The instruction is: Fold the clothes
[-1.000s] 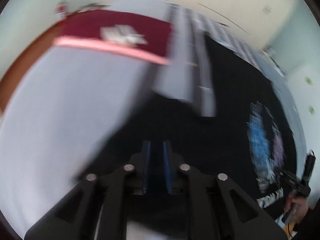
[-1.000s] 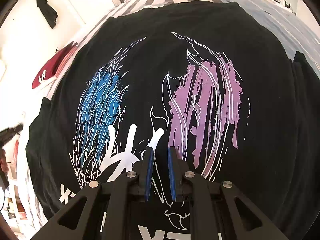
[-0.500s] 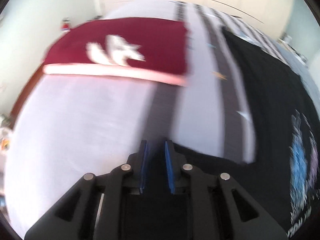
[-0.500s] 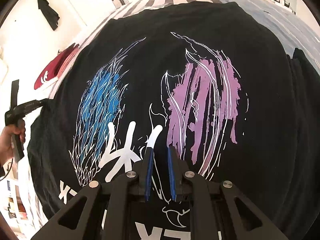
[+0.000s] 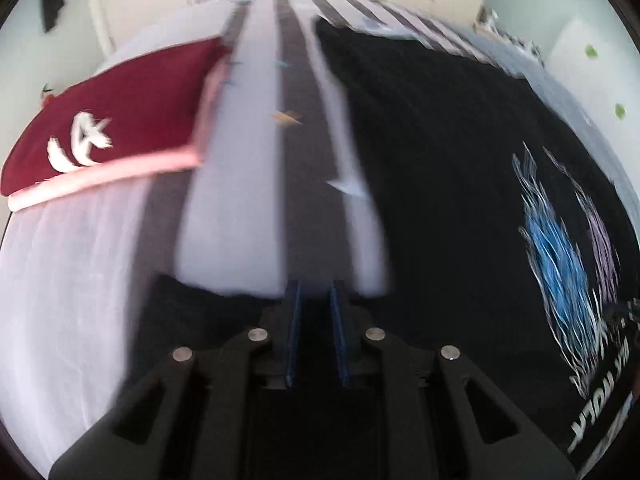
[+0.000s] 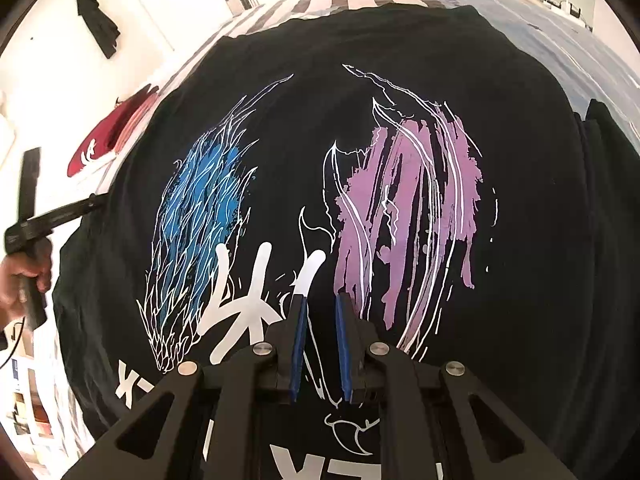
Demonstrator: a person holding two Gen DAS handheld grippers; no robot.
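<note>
A black T-shirt (image 5: 440, 160) (image 6: 320, 80) with a blue and purple print lies flat, print up, on a striped bed cover (image 5: 256, 160). My left gripper (image 5: 314, 286) (image 6: 94, 200) points down at the upper edge of the shirt's left sleeve (image 5: 192, 312) (image 6: 72, 280). Its blue pads stand a narrow gap apart, and the blurred view shows dark cloth below them, none pinched. My right gripper (image 6: 320, 300) hangs over the lower middle of the print. Its pads are also a narrow gap apart, with the flat print showing through.
A folded maroon garment (image 5: 132, 120) (image 6: 108, 136) with a white logo and pink edge lies on the bed to the left of the shirt. A hand (image 6: 20, 280) holds the left gripper's handle. A dark garment (image 6: 98, 20) hangs on the wall behind.
The left gripper has come in from the left and lower, reaching the shirt's left shoulder edge, and its view has rolled. The right gripper and the shirt have not moved.
</note>
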